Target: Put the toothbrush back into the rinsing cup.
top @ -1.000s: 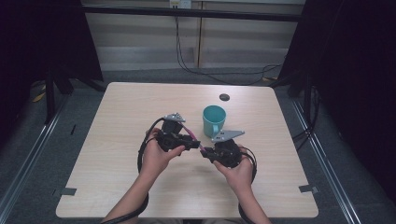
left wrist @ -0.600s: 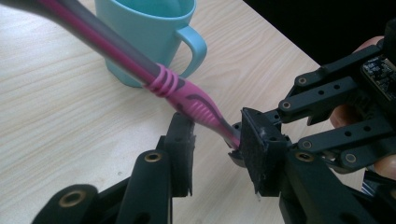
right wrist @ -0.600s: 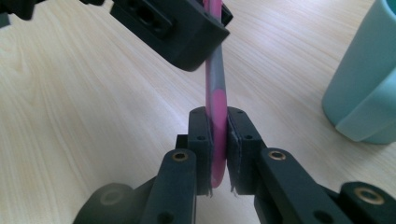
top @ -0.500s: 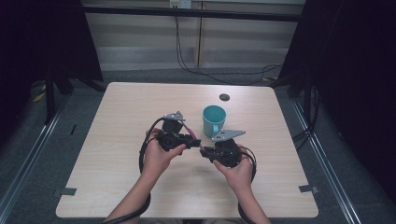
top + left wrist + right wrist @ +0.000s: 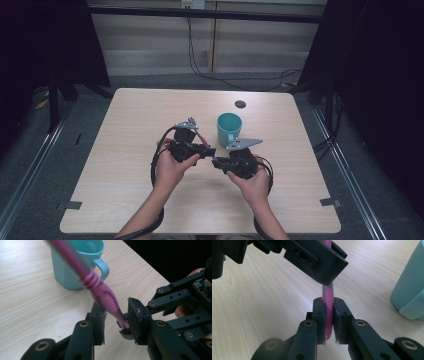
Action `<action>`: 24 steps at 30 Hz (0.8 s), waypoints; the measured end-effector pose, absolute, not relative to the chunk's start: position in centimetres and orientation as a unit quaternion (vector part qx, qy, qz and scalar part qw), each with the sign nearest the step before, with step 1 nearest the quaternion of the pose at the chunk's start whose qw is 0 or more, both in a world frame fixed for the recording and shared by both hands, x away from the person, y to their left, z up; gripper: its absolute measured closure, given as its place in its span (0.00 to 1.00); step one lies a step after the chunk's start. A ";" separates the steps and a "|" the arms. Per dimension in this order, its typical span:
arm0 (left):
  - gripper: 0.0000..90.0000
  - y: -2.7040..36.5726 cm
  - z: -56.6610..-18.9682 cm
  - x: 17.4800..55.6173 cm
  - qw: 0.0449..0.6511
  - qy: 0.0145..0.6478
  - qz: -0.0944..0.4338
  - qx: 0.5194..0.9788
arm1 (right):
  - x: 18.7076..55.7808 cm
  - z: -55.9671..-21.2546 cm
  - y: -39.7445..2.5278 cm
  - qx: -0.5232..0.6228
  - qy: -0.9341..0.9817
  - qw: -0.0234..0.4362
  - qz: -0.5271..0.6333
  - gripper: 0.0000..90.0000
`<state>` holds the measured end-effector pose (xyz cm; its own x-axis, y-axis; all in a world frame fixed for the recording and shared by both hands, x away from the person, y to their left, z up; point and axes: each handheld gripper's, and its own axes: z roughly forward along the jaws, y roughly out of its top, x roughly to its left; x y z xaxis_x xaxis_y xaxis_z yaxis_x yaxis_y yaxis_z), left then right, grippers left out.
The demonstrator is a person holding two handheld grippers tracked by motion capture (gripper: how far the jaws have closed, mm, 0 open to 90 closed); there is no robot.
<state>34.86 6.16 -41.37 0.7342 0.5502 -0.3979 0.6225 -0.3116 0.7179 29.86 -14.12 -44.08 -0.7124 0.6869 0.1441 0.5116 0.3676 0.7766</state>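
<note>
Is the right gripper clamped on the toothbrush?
Yes: in the right gripper view the right gripper has both jaws pressed against the pink toothbrush handle, with no gap on either side.

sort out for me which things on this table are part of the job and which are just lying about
In the job:
pink toothbrush, clamped in the right gripper
left gripper, jaws apart around the toothbrush's end
teal mug, just beyond the grippers, likely where it goes

Lying about:
small dark round thing near the table's far edge
</note>
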 end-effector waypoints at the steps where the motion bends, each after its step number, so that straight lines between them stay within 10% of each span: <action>1: 0.78 6.1 -41.3 34.8 0.463 0.363 -0.041 0.808 | 29.9 -44.1 -14.1 0.364 0.821 0.101 0.428 0.91; 24: 0.92 5.8 -41.3 34.5 0.470 0.354 -0.050 0.807 | 29.7 -44.6 -12.5 0.359 0.820 0.066 0.441 0.84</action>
